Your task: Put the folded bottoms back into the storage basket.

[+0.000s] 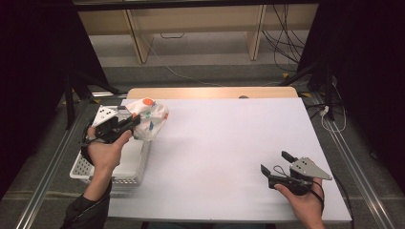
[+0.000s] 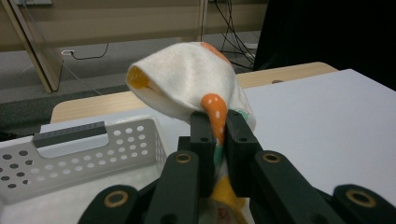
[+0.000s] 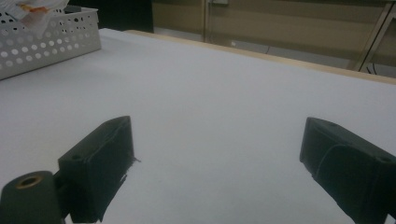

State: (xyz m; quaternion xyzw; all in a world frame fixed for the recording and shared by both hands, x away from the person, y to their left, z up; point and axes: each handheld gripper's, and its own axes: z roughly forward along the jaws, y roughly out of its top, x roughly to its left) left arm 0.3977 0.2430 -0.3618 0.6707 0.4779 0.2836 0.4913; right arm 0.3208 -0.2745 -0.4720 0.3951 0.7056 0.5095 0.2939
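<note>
High view puts the left gripper at the table's far left corner, lifted above the white basket that sits at the left edge; its jaws are clamped on a bunched fold of a white cloth with orange and green spots, probably to carry it out of the basket or into it; the cloth hangs clear of the table, its long axis roughly upright, the loose end drooping down; left gripper view shows the pinch low on the cloth, which billows above the jaws; the right gripper waits near the near right corner, jaws spread wide and empty, likely ready to help.
</note>
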